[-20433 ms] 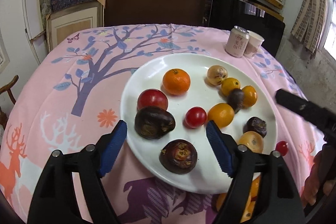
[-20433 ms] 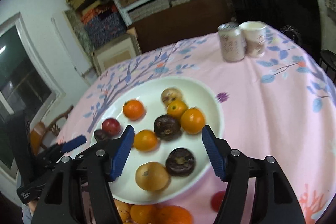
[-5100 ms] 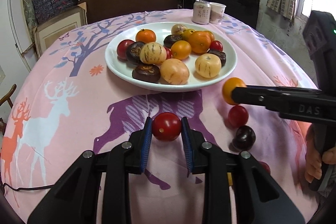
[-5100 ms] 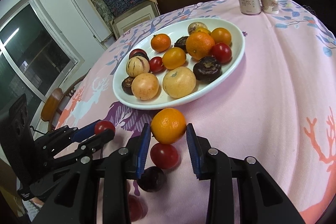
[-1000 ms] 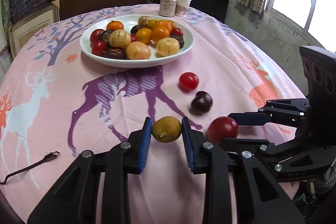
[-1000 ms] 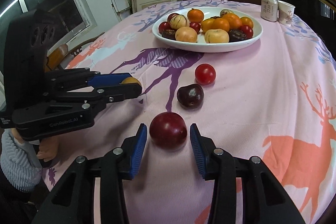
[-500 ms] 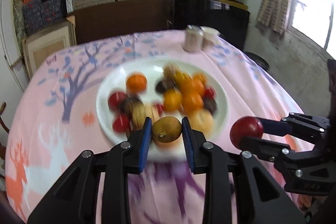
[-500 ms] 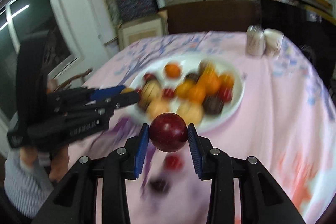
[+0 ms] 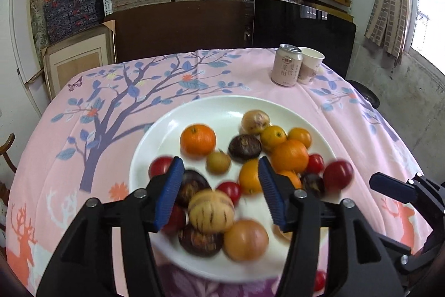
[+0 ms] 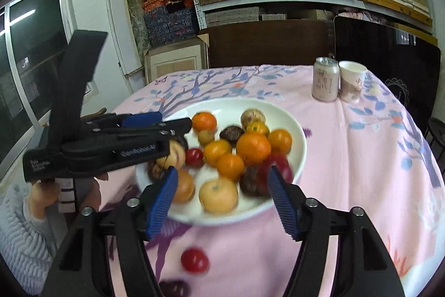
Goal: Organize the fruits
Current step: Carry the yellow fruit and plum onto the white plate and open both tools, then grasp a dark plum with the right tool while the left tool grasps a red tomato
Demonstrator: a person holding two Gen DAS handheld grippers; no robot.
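Note:
A white plate [image 9: 222, 107] piled with oranges, tomatoes, dark plums and striped melons sits on the pink tablecloth. My left gripper [image 9: 219, 185] hovers over its near side, jaws opening, nothing pressed between the pads. A small yellow-brown fruit [image 9: 218, 162] lies blurred on the plate just ahead of it. My right gripper [image 10: 222, 196] is over the plate's [image 10: 222, 105] near rim, jaws also opening. A dark red fruit [image 10: 275, 167], blurred, is free by its right finger, at the plate's right side. From the right wrist, the left gripper [image 10: 175, 120] reaches in from the left.
A drink can [image 9: 286, 68] and a paper cup [image 9: 310, 66] stand at the table's far right. A red tomato [image 10: 194, 260] and a dark plum [image 10: 172, 288] lie on the cloth before the plate. Shelves and chairs stand behind the table. A sleeved hand [image 10: 41, 196] holds the left tool.
Both grippers have let go: the yellow-brown fruit left the left jaws and the dark red fruit left the right jaws, both now on the plate. Both grippers moved closer over the plate.

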